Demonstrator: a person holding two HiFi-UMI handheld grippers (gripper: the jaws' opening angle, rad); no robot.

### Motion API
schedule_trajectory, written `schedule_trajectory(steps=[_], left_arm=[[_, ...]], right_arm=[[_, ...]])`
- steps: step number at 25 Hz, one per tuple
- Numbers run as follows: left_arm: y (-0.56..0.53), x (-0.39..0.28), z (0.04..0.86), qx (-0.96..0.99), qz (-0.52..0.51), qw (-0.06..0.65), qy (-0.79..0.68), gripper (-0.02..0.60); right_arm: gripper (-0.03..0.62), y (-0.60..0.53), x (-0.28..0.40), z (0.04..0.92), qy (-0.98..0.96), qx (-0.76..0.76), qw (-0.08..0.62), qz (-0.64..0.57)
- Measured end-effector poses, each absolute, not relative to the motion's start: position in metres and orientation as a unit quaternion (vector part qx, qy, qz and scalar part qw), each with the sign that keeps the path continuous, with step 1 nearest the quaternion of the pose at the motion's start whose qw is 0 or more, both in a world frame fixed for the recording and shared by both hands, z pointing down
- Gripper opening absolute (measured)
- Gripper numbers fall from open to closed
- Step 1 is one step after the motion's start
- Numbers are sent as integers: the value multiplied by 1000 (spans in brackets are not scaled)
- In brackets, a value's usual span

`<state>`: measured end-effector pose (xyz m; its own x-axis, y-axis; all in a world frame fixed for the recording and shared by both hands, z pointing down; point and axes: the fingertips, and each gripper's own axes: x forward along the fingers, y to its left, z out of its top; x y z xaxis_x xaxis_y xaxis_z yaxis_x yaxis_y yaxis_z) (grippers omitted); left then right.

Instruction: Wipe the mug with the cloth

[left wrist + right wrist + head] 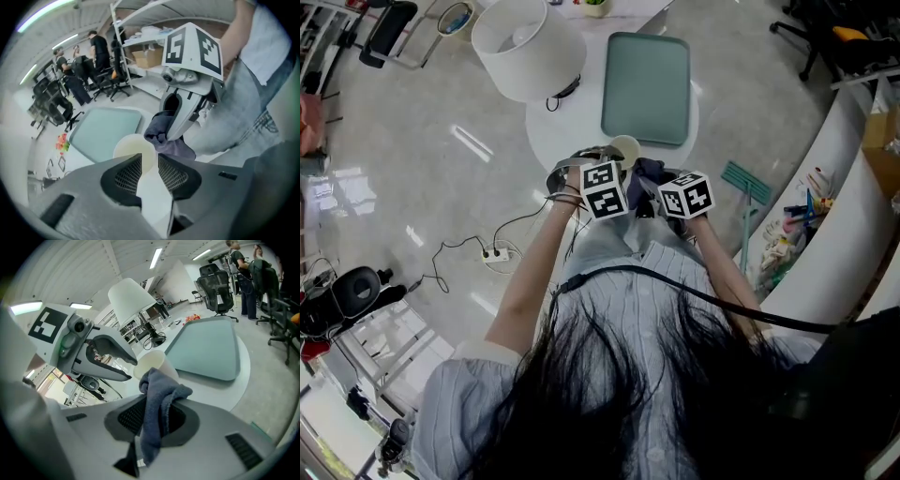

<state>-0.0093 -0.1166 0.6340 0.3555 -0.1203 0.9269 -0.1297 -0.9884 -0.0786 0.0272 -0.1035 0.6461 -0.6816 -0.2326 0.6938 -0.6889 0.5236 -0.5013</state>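
A cream mug (132,149) is held over the near edge of the round white table (558,131), with my left gripper (149,161) shut on its side wall. A dark blue-grey cloth (157,399) hangs bunched between the jaws of my right gripper (155,411), which is shut on it. The cloth (168,143) touches the mug's rim on the right side. In the right gripper view the mug (152,364) tilts, its mouth toward the left gripper (125,371). In the head view the mug (625,148) and cloth (649,172) show just beyond the two marker cubes.
A pale green tray (647,75) lies on the table beyond the mug. A white lamp shade (528,47) stands at the table's left edge. A power strip and cables (495,251) lie on the floor to the left. Office chairs and people are far behind.
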Motion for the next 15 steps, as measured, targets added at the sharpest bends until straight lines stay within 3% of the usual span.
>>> schedule_trajectory(steps=[7,15], left_arm=[[-122,-7,636,810,547,65,-202,103],[-122,-1,651,796,573,49,-191,103]], right_arm=[[81,-105,28,648,-820,283,272,417],[83,-105,27,647,-818,286,269,420]])
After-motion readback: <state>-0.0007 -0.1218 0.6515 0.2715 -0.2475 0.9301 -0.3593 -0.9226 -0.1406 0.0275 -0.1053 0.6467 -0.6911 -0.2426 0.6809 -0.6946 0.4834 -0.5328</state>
